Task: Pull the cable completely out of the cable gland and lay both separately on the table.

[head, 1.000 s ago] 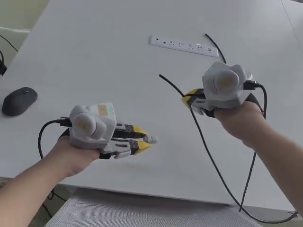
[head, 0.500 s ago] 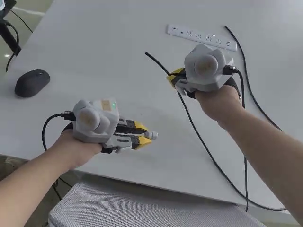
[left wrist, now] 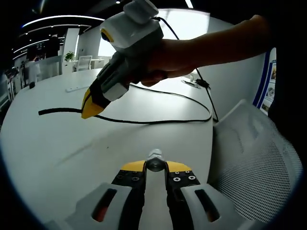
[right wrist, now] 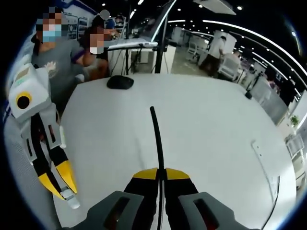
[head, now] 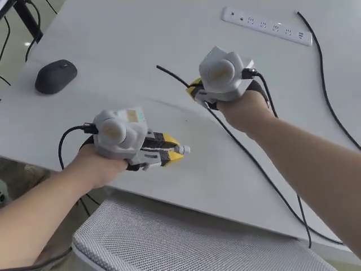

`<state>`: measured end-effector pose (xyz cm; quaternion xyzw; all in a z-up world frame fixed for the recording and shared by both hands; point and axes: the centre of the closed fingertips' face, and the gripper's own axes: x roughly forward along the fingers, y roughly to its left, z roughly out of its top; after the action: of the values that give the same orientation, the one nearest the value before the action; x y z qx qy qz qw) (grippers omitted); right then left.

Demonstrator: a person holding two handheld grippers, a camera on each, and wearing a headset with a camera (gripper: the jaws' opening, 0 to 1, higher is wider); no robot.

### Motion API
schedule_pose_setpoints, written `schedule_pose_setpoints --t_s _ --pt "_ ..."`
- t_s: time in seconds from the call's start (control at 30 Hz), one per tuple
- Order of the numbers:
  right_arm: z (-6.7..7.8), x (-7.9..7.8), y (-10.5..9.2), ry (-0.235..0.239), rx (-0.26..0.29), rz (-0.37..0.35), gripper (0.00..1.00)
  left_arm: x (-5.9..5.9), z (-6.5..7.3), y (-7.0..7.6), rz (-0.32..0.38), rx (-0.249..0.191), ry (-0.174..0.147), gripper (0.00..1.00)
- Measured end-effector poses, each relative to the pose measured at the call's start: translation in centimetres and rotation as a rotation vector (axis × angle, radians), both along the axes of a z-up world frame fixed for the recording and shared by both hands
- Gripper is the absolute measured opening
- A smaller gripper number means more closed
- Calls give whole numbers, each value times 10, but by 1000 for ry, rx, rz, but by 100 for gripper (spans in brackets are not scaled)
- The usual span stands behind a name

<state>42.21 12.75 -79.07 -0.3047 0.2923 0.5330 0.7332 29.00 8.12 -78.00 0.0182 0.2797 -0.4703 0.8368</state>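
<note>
The small grey-white cable gland (head: 184,150) is clamped at the tips of my left gripper (head: 178,152), held just above the table's near edge; it sits between the yellow tips (left wrist: 154,158) in the left gripper view. The black cable (head: 242,149) is free of the gland. My right gripper (head: 195,90) is shut on it near its free end (head: 159,69), farther back on the table. In the right gripper view the cable (right wrist: 156,129) runs straight ahead out of the closed jaws of the right gripper (right wrist: 161,173). The rest trails right, off the table's edge.
A dark mouse (head: 55,76) lies at the far left of the white table (head: 130,34). A white power strip (head: 265,23) with its own black lead (head: 327,73) lies at the back right. A grey mesh chair seat (head: 186,243) is below the near edge.
My right gripper has carried the cable to the left across the table, so it now stands behind the left gripper. The left gripper still holds the gland and has drifted slightly left.
</note>
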Motion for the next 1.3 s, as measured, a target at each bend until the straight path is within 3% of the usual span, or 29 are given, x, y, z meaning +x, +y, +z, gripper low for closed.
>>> schedule_pose_setpoints --t_s 0.13,0.3,0.57,0.83,1.1,1.3 --pt "-3 -5 2 2 -18 28 0 5 -7 1 10 7 8 16" --pt "-17 -11 -2 23 -76 52 0 8 -19 2 14 26 23 16" --pt "-21 -17 -1 40 -84 62 0 6 -30 4 29 40 43 16" --pt "-29 -27 -8 55 -134 79 0 7 -32 5 34 52 44 16" --pt "-29 -30 -9 77 -129 61 0 6 -35 6 31 59 50 16" --pt "-28 -30 -9 68 -128 79 0 8 -35 6 18 81 34 16"
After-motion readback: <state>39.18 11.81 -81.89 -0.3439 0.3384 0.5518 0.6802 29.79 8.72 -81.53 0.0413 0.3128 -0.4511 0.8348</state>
